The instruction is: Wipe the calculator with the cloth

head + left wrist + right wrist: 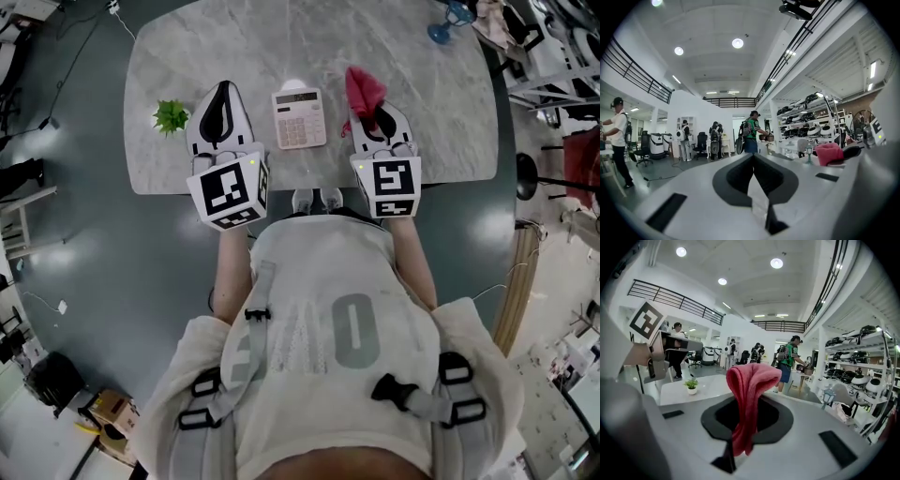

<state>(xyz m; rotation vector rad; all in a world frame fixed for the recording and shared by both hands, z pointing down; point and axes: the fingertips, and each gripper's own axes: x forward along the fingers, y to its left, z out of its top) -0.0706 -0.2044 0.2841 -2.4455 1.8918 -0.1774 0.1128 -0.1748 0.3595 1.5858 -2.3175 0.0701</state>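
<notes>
L to R. Person (319, 319) stands at the near edge of a marble table (403, 47). Far L on the top is a small green plant (171, 116) in a white pot, approx 9 o'clock from the calculator (299, 117). Nothing blocks the calc: it lies flat, keys up, near the front edge, between the two claws and clear of both.

Left gripper (223, 94) is between plant & calc, pointing level toward 12 o'clock, with its marker cube (228, 192) back by the person's chest. Its jaws are pressed together w/ nothing in them.

Right gripper (377, 112) is at the calc's 3 o'clock, nose tipped a bit down, jaws clamped on the red cloth (365, 91). The cloth bunches up out of the tips and flops over, at the calc's 2 o'clock, not touching it. Whether it brushes the table, can't tell.

Far corner, 1 o'clock: a small blue lamp (441, 30). Across the room are a few ppl (751, 131) w/ backpacks, by desks & shelving (806, 126).
</notes>
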